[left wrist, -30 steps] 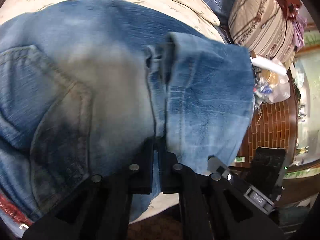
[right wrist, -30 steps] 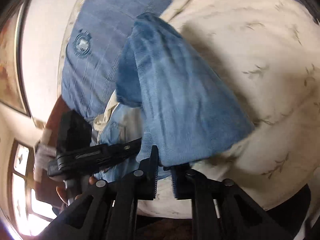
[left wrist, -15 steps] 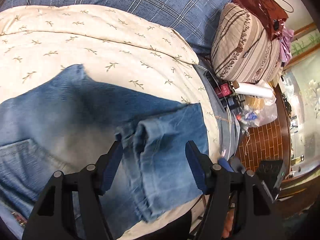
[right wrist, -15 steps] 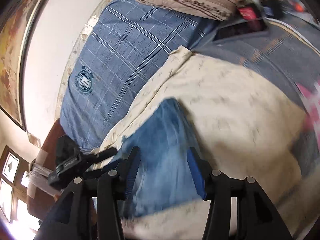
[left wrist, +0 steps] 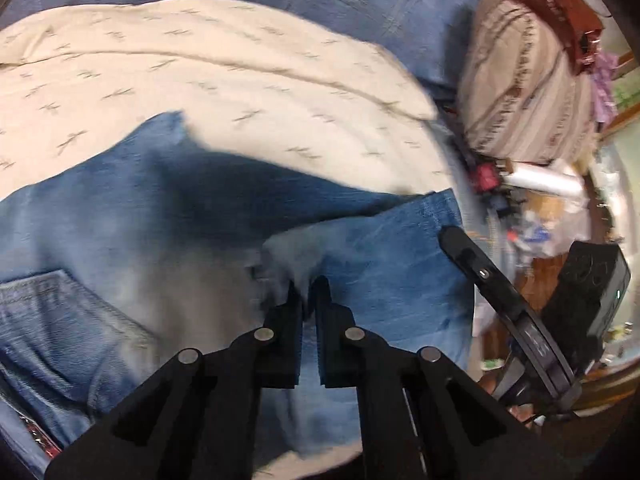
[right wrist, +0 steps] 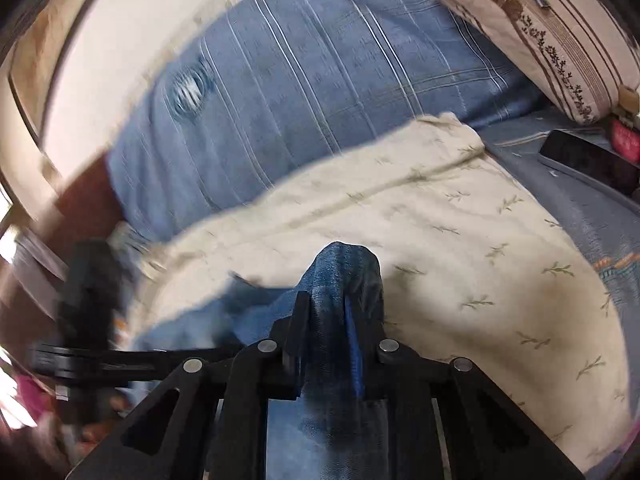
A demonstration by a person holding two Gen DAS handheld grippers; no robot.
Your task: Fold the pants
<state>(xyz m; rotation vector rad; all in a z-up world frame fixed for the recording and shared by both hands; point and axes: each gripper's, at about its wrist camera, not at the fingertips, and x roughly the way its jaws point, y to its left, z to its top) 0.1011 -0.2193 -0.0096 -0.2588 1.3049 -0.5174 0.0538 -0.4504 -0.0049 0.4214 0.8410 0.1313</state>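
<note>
The blue jeans (left wrist: pixel 132 248) lie folded on a cream leaf-print blanket (left wrist: pixel 224 76), back pocket at the lower left, leg ends doubled over at the right. My left gripper (left wrist: pixel 307 284) is shut on a raised pinch of the folded leg's edge. In the right wrist view my right gripper (right wrist: pixel 324 308) is shut on a bunched hump of the jeans (right wrist: pixel 344 272), held between its fingers above the blanket (right wrist: pixel 460 248). The right gripper's body also shows at the right of the left wrist view (left wrist: pixel 520 312).
A blue plaid cushion (right wrist: pixel 320 92) stands behind the blanket. A striped pillow (left wrist: pixel 528 92) lies at the far right, with a white roll (left wrist: pixel 544 182) and clutter below it. A black phone (right wrist: pixel 588 164) rests on the blue sheet at the right.
Half a second ago both grippers were open over the laid-down fold. Now both have closed on the denim, each pinching a bunch of fabric; both views shifted.
</note>
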